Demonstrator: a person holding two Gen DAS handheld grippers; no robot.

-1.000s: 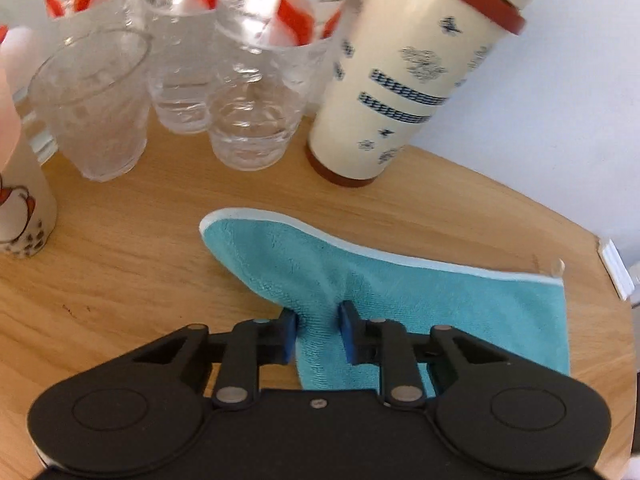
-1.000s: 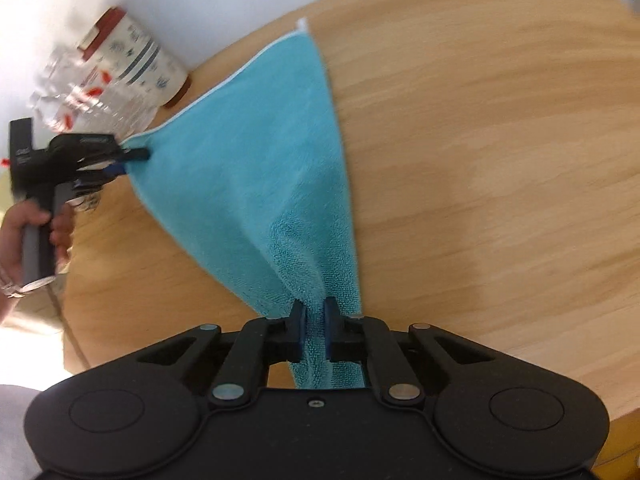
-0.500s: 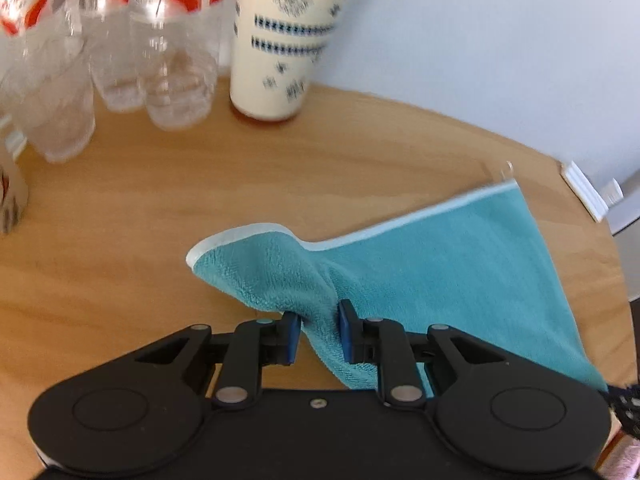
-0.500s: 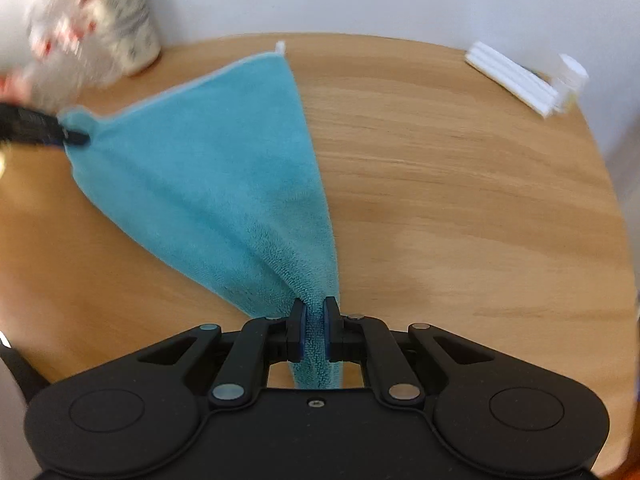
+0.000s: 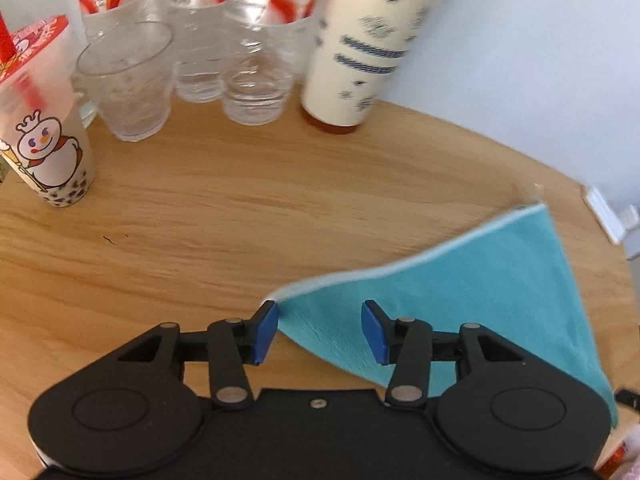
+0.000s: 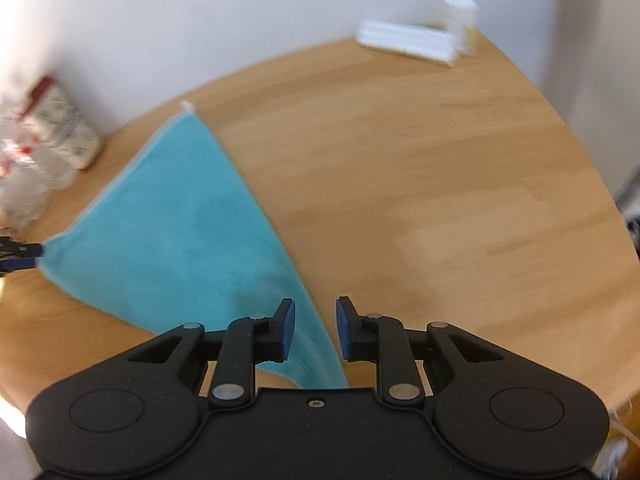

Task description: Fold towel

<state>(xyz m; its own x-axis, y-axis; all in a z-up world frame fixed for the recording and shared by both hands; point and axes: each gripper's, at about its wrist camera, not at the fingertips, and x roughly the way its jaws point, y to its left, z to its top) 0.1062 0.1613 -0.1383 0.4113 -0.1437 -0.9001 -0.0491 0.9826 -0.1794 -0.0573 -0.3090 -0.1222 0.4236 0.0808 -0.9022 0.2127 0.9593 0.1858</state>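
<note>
While both tools gape, teal towel (image 5: 472,292) flat on counter (image 5: 240,220), corner between left tool (image 5: 320,330), edge between right tool (image 6: 316,330), near corners hidden.

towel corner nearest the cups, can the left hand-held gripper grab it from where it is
Probably yes: the left hand-held gripper is open, the towel corner lies beside its left finger, and nothing on the table blocks it.

Cups (image 5: 124,88), bottles (image 5: 200,32) – tumbler (image 5: 360,48) on table (image 5: 200,220).
</note>
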